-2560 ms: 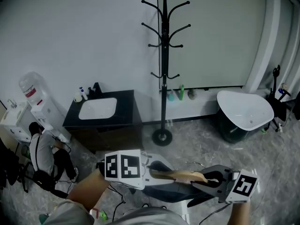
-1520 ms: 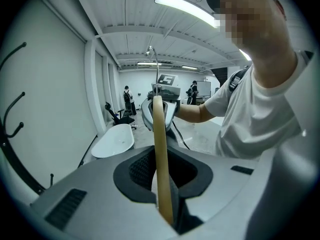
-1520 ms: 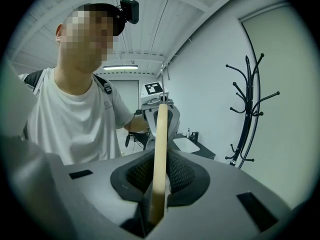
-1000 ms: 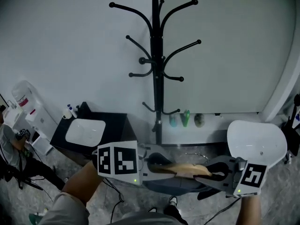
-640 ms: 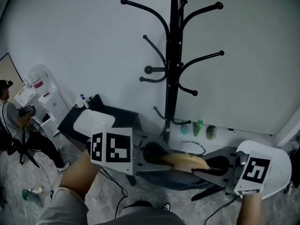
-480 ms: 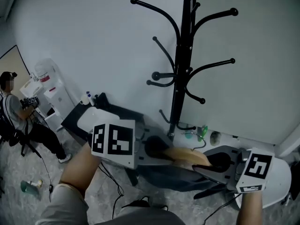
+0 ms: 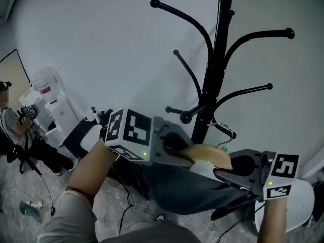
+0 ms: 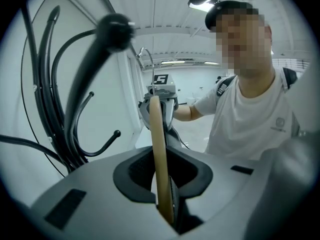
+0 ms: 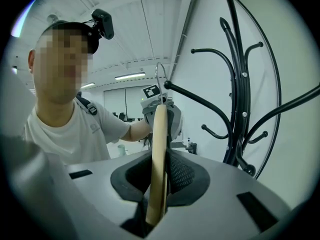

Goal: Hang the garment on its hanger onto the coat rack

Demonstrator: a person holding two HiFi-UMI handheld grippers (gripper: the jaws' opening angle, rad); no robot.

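**A:** Whereabouts of the wooden hanger (image 7: 207,155)?

**B:** Held roughly level in the air, just in front of the coat rack (image 7: 217,59), about level with its lower arms. Draped with the dark garment (image 7: 192,194), hanging below.

**A:** And the metal hook (image 7: 226,132)?

**B:** Standing up from the hanger's middle, close beside the rack's pole. Impossible to tell whether touching.

**A:** Left gripper (image 8: 165,204)?

**B:** Pinching the hanger's left end, pads pressed against the wood.

**A:** Right gripper (image 9: 155,204)?

**B:** Likewise clamped on the right end, wood seen edge-on between the pads.

**A:** Further out?

**B:** Pale wall (image 7: 101,44) behind the rack. Water dispenser (image 7: 48,92) and a seated person (image 7: 10,130) far left.
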